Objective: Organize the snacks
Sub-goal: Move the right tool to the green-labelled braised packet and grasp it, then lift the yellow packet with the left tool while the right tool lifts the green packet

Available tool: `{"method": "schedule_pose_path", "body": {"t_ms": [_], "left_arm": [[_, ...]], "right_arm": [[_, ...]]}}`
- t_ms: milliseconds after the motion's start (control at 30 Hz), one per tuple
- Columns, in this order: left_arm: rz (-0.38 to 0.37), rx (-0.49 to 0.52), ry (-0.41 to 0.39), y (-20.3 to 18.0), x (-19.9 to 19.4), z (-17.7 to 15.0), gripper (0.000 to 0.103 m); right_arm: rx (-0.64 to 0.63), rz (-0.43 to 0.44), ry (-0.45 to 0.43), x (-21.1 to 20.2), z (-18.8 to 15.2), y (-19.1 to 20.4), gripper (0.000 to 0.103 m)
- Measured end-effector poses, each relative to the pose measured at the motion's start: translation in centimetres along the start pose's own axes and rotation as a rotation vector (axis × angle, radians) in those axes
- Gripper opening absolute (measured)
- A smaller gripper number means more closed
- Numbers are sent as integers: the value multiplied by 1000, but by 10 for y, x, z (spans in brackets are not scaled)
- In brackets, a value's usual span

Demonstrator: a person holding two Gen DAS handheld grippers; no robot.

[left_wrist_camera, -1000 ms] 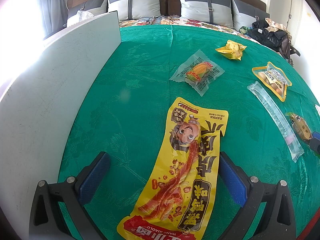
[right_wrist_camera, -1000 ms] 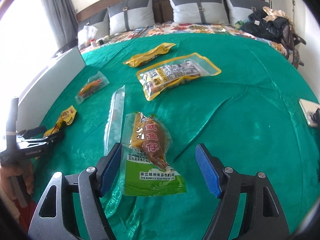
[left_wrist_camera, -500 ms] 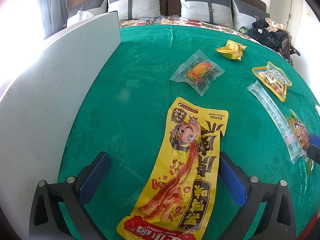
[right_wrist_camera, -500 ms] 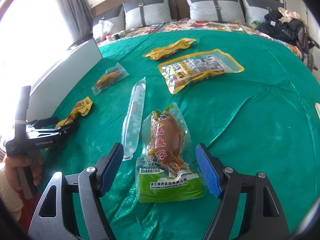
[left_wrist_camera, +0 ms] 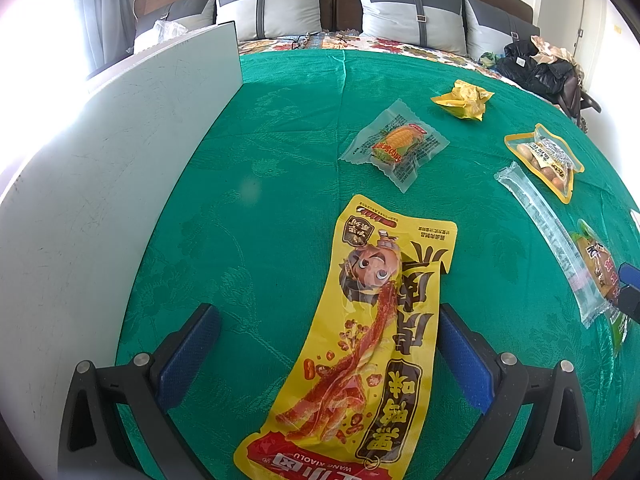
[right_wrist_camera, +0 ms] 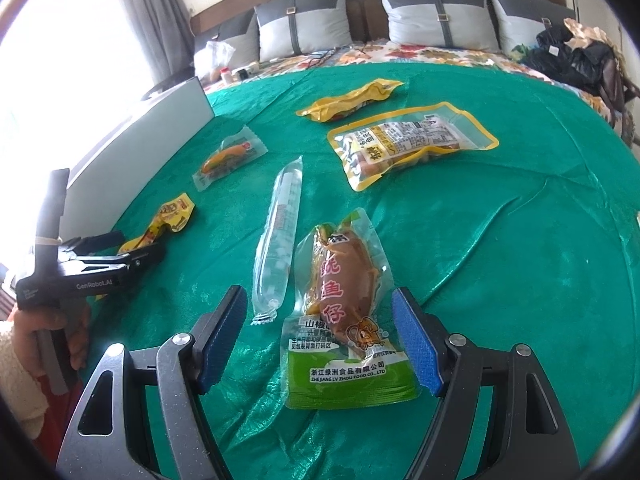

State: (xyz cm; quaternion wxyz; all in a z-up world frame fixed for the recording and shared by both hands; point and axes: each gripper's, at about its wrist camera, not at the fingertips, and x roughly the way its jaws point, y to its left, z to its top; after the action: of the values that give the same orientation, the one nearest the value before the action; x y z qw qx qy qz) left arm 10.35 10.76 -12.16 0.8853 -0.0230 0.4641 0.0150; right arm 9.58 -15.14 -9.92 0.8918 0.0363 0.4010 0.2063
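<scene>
At nine o'clock a white board (left_wrist_camera: 100, 184) stands along the green cloth (left_wrist_camera: 272, 184). The left gripper (left_wrist_camera: 328, 356) is spread wide, its blue pads either side of the long yellow snack packet (left_wrist_camera: 372, 340), not touching it. Toward one o'clock lies a corn candy wrapper (left_wrist_camera: 398, 145), beyond it a crumpled yellow packet (left_wrist_camera: 464, 99). Over to three o'clock, the right gripper (right_wrist_camera: 320, 340) gapes too, straddling the green-bottomed squid pouch (right_wrist_camera: 344, 304), with a clear tube pack (right_wrist_camera: 280, 236) just left of it.
</scene>
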Motion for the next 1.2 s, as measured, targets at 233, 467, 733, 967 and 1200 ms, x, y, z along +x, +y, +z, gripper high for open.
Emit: {"method": "schedule_pose_path", "body": {"t_ms": [233,467,733,967,1200], "left_arm": [[-51,79,196,-1,3,12,103],[-56,120,232,-19,2,7,103],[-92,166,187,-15,-20,-2,58],[-204,14,148,10,-30,-16,47],[-302,-79,94,28,-54,-22,45]], "right_arm": [[126,-2,-70,-15,3,-30,77],[287,11,-61,-14,2,-63,78],[26,-91,128,16,25,-9,73],[-120,-168,343,41,28,18,57],[30,-147,279,10,37,5,37]]}}
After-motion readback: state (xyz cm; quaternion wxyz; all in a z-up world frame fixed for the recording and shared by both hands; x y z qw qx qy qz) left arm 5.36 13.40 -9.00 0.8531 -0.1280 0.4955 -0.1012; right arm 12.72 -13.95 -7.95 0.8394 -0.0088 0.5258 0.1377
